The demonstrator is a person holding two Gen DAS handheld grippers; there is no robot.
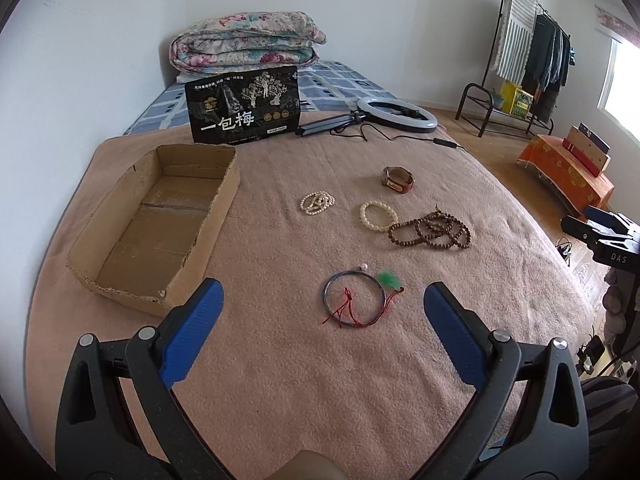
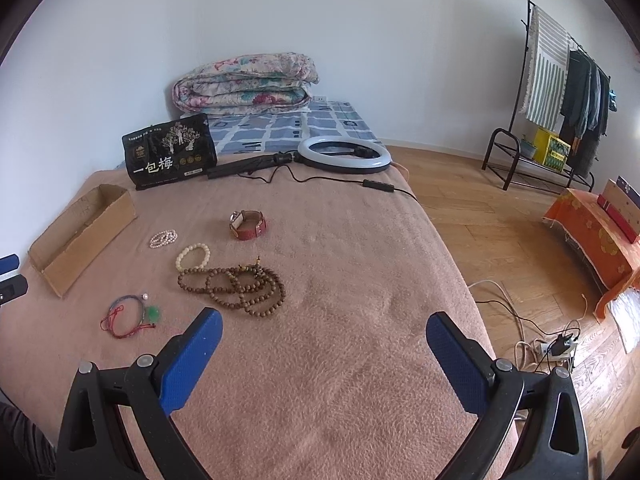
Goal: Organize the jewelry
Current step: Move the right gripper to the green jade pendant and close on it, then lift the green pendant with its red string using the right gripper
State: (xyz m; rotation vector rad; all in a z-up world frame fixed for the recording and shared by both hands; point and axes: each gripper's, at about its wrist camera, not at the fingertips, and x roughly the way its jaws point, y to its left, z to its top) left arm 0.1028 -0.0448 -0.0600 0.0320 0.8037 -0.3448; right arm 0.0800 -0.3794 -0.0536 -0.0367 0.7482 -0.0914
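The left tongs (image 1: 323, 300) are spread wide and released, hanging over the pink blanket (image 1: 280, 360) on the bed, with nothing between their blue pads (image 1: 192, 332). Just beyond their tips lies a thin bangle (image 1: 354, 298) tangled with red cord, a small pearl at its far rim and a green tuft beside it.

The right tongs (image 2: 324, 330) are likewise released and empty, over bare blanket near the bed's right edge. The brown bead strand (image 2: 236, 286) lies coiled just ahead and to the left of their left pad.

Further back on the blanket sit the rest of the jewelry: a cream bead bracelet (image 1: 378, 216) touching or nearly touching the brown strand, a small pearl bracelet (image 1: 317, 202) to its left, and a watch (image 1: 398, 179) with a reddish strap behind them, standing on its edge.

The cardboard box (image 1: 160, 220) rests open on the left side of the blanket, well apart from the jewelry; nothing is visible inside it.

Behind it stand a black bag (image 1: 244, 106) with white characters and a ring light (image 1: 396, 114) lying flat with its cord trailing. A folded quilt (image 1: 246, 42) sits against the wall.
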